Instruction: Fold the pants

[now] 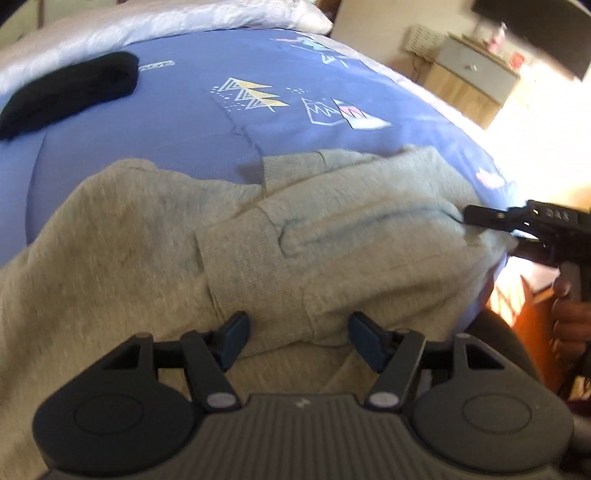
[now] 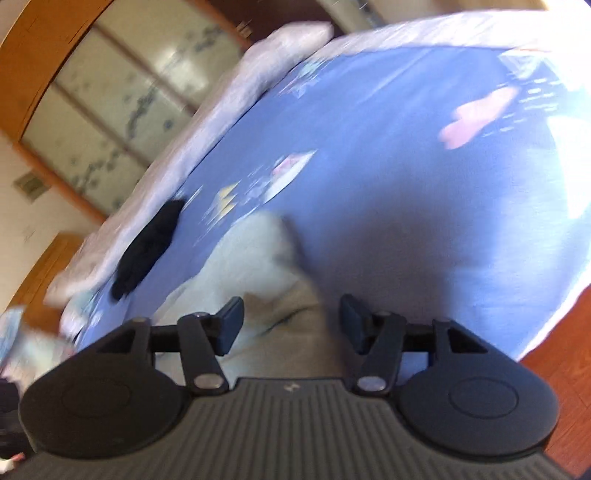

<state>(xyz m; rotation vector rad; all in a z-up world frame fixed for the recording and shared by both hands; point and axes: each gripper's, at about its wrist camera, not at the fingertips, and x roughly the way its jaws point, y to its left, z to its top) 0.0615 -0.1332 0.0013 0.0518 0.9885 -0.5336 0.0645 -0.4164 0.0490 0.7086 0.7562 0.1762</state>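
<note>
Grey sweatpants (image 1: 229, 243) lie bunched on the blue bedspread (image 1: 207, 122), with a ribbed cuff (image 1: 255, 273) folded over the middle. My left gripper (image 1: 299, 336) is open just above the cuff, its jaws on either side of the cuff and holding nothing. My right gripper (image 1: 476, 218) shows at the right edge of the left wrist view, touching the pants' right side. In the blurred right wrist view the right gripper (image 2: 291, 321) is open over the pants' edge (image 2: 255, 251).
A folded black garment (image 1: 70, 92) lies at the far left of the bed, also in the right wrist view (image 2: 147, 247). A white quilt (image 1: 147, 26) runs along the far edge. A wooden cabinet (image 1: 469, 85) stands beyond the bed. The bed's edge drops to wooden floor (image 2: 554, 369).
</note>
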